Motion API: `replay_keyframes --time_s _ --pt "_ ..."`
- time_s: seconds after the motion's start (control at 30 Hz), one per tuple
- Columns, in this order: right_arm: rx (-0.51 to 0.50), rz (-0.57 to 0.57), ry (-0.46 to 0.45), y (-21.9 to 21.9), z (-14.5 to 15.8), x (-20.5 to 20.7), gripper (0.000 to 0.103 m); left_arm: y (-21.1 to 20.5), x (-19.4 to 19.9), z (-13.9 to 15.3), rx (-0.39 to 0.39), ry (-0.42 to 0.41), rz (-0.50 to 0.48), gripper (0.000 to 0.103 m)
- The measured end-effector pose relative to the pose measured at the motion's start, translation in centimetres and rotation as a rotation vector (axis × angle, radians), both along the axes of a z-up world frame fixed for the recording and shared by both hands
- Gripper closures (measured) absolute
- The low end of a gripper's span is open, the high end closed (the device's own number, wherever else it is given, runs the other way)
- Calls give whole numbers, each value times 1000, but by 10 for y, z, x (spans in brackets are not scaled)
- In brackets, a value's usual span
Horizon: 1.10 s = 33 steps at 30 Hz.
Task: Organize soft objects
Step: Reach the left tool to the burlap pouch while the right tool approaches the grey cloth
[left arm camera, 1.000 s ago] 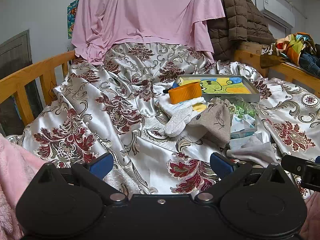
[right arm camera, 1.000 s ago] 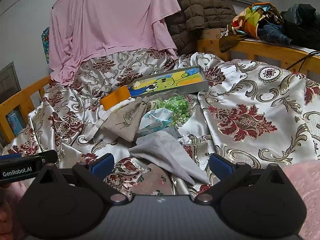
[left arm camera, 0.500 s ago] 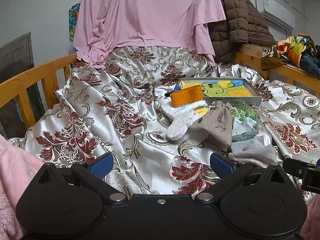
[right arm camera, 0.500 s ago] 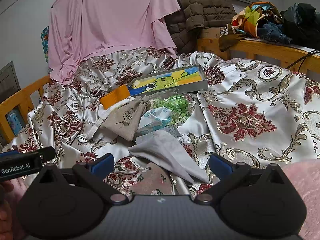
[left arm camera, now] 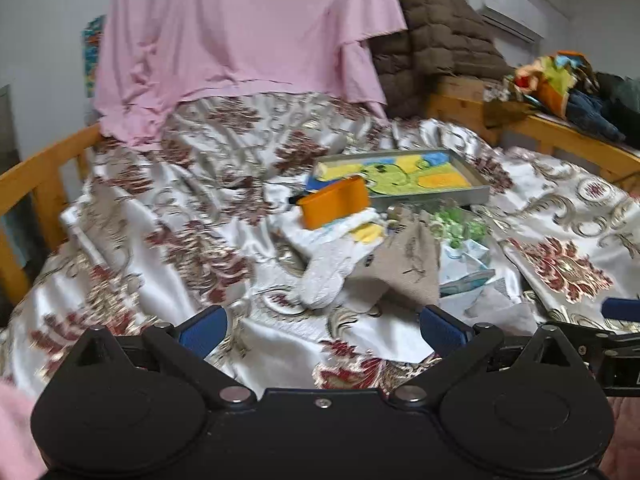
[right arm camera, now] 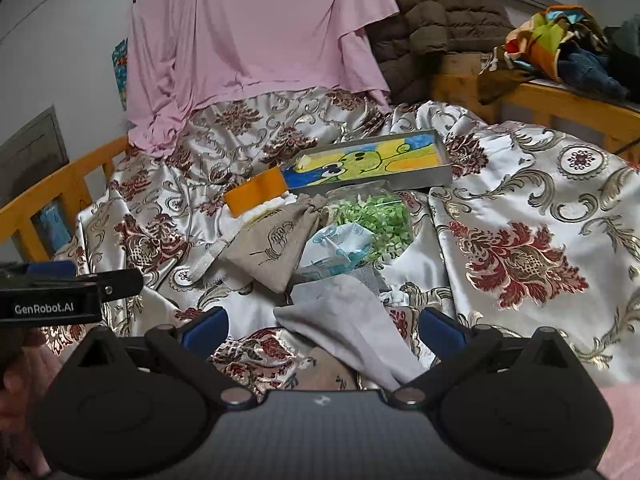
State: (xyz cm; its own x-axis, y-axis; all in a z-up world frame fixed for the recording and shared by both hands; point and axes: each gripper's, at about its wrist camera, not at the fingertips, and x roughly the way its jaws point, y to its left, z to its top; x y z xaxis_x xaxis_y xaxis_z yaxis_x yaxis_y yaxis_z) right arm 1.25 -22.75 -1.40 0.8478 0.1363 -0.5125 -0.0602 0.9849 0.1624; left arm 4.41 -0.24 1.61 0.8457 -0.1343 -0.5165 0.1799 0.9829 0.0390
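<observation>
A limp beige drawstring pouch (right arm camera: 276, 244) lies crumpled beside a grey cloth (right arm camera: 352, 324); both grippers' fingers (left arm camera: 204, 330) spread, empty.

"GenRobot.AI" is printed on the left gripper (right arm camera: 108, 286).

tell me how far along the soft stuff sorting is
Nothing looks sorted yet. The white sock, beige pouch and grey cloth lie heaped on the bedspread by the tray. Both the left gripper and right gripper are open and empty, so everything is left.
</observation>
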Motion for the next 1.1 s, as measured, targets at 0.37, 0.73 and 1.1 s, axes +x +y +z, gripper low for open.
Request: replay_keyframes --time_s 0.37,0.73,1.1 --pt "-20 7 106 -14 -7 53 0 -28 55 -1 122 -75 -208 1" --pt "55 -5 252 -27 -30 83 0 -50 116 -23 123 4 -398 1" --pt "70 21 318 -18 -46 103 9 -63 143 -53 134 86 -524 10"
